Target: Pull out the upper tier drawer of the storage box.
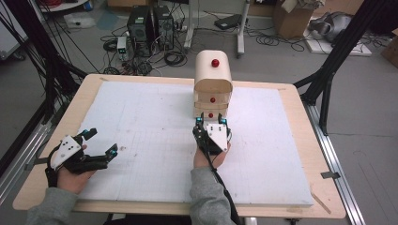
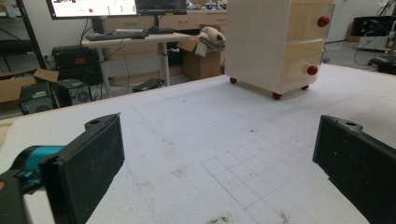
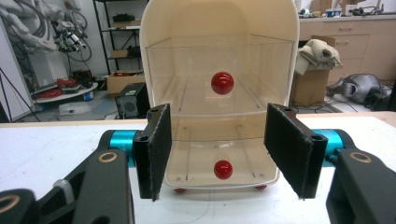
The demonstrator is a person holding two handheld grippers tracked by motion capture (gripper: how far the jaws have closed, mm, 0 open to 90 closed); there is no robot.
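Right gripper [image 1: 212, 123], held in the person's right hand [image 1: 212, 157], sits directly in front of the small cream drawer cabinet [image 1: 213, 82] with its jaws spread apart and nothing between them. In the right gripper view we see the two black padded jaws of this gripper [image 3: 224, 156] framing the cabinet's [image 3: 219, 88] lower drawer front, its red knob [image 3: 222, 169] lying in the gap between them but farther off; we cannot tell whether the jaw tips touch the cabinet. A second red knob [image 3: 222, 82] marks the clear drawer above. From the high view we count three red knobs down the cabinet face, the uppermost [image 1: 215, 63] on the rounded top section.

The cabinet stands at the far middle of the white foam board [image 1: 155, 136], on small red feet [image 2: 277, 96] visible in the left gripper view, where the cabinet [image 2: 275, 42] appears toward the upper right.

We find the left gripper [image 1: 101, 140] well apart from the cabinet, near the board's front left corner, held in the left hand [image 1: 70, 176]. Its jaws are likewise wide open and empty, as the left gripper view confirms [image 2: 219, 163], with bare gridded foam between them.

The board rests on a pale wooden table [image 1: 328, 187]. Beyond the table lie computer towers [image 1: 150, 23], tangled cables [image 1: 173, 58] and cardboard boxes [image 1: 291, 16] on the grey floor.
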